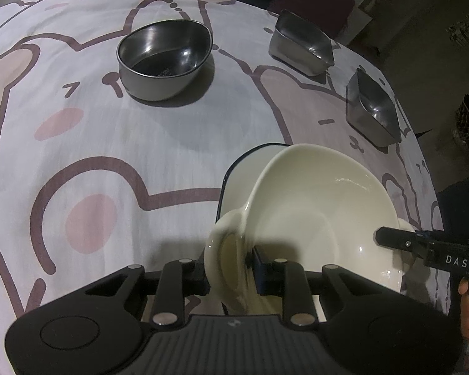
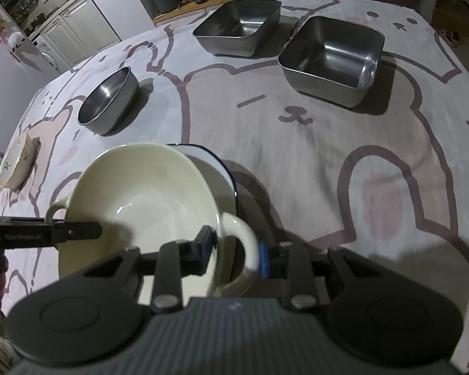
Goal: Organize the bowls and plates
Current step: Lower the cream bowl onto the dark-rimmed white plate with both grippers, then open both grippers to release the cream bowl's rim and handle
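A cream bowl [image 1: 312, 206] [image 2: 134, 187] with a loop handle on each side is held between both grippers. It hangs or rests over a white dish with a dark blue rim [image 1: 234, 175] [image 2: 215, 162]; I cannot tell whether they touch. My left gripper [image 1: 231, 268] is shut on the bowl's left handle [image 1: 222, 243]. My right gripper [image 2: 234, 250] is shut on the right handle [image 2: 244, 234], one pad inside the rim and the blue pad outside. Each gripper shows in the other's view, the right gripper [image 1: 394, 239] and the left gripper [image 2: 81, 231].
On the bear-print tablecloth [image 1: 109, 143] stand a round steel bowl [image 1: 164, 59] [image 2: 109, 103] and two square steel containers [image 1: 301, 42] [image 1: 373, 112] [image 2: 239, 26] [image 2: 333, 59]. A small patterned ceramic bowl [image 2: 17, 162] sits near the table's left edge.
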